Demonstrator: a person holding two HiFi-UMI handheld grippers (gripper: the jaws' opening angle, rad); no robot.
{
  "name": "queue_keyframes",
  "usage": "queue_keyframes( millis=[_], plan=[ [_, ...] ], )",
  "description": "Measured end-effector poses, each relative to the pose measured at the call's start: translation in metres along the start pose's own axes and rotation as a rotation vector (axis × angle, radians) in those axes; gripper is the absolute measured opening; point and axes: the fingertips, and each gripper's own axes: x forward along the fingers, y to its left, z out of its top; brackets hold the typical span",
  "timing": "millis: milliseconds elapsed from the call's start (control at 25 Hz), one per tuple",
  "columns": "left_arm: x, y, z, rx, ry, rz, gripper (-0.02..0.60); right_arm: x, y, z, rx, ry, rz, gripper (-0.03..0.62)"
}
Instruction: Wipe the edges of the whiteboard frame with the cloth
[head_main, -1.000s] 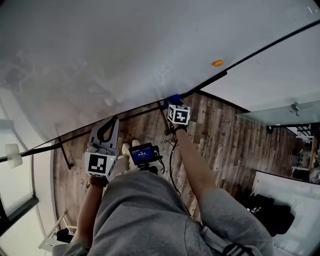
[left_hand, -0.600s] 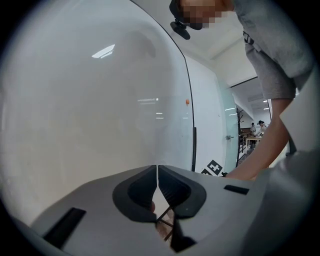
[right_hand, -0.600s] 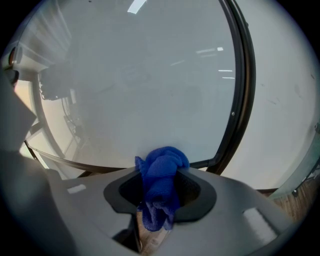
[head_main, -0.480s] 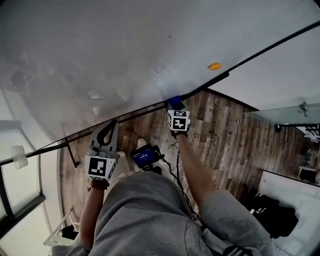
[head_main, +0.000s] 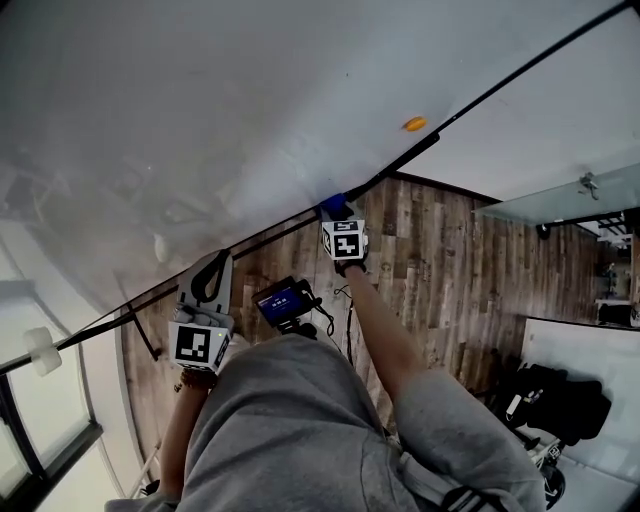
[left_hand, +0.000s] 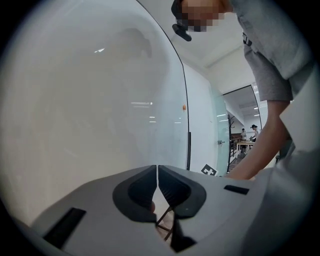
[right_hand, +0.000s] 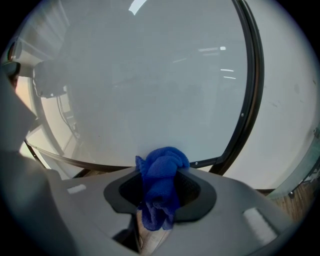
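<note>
pinches the blue cloth (right_hand: 162, 167) in the right gripper (right_hand: 160, 194), leaving the wad bulging past the jaws, probably to put fabric rather than plastic against the whiteboard frame (right_hand: 205, 162). sets that wad on the frame's bottom edge, just beside the lower corner, seemingly touching it. holds the left gripper (left_hand: 157, 187) pressed together on nothing, low and clear of the whiteboard (head_main: 250, 100), likely just to stay out of the way.

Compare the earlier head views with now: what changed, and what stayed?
The right gripper seems to have crept slightly left along the lower edge of the whiteboard frame, though the camera shifted too. It stays shut on the blue cloth against that edge. The left gripper stays shut, empty.
</note>
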Motion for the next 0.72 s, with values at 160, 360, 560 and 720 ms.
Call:
queue_keyframes(
  millis=[160, 360, 560, 720],
  plan=[
    [-0.001, 0.003, 0.004, -0.007, -0.022, -0.012, 0.018, -0.001, 0.001, 0.002, 0.025, 0.002, -0.008, 0.147],
    [0.01, 0.032, -0.026, -0.02, -0.013, -0.026, 0.018, 0.035, 0.012, -0.002, 0.033, 0.008, -0.028, 0.147],
    [0.0, 0.038, -0.037, -0.017, 0.011, -0.029, 0.018, 0.038, 0.024, -0.005, 0.038, -0.004, -0.03, 0.147],
    [0.001, 0.037, -0.038, -0.004, 0.034, -0.042, 0.018, 0.034, 0.017, -0.003, 0.036, -0.006, -0.043, 0.146]
  ],
)
